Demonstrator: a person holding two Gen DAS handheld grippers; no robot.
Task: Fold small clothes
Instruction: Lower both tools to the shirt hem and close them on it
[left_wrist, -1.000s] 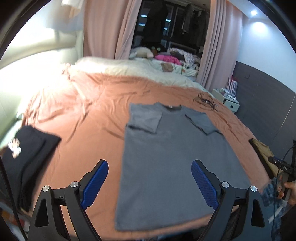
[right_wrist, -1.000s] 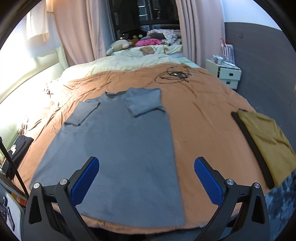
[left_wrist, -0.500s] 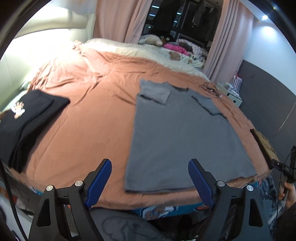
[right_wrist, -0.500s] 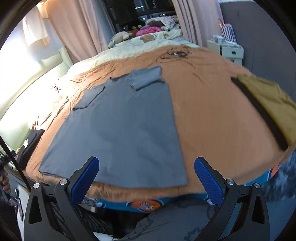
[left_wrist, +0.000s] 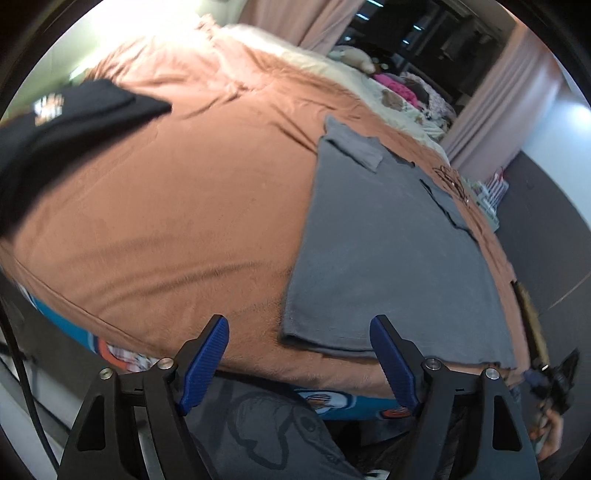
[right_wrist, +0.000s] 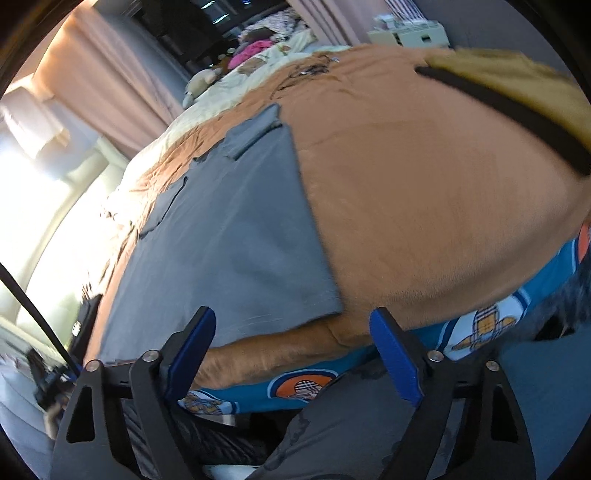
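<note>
Grey T-shirt (left_wrist: 388, 258) flat on bed, sleeves folded in. Both claws, left claw (left_wrist: 301, 360) and right claw (right_wrist: 295, 356), have dropped to its hem corners, jaws narrowing, spread, nothing pinched. Corner grab likely next.

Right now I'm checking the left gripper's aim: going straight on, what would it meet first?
Probably the near left corner of the grey T-shirt, between the open left gripper fingers; depth is uncertain.
</note>
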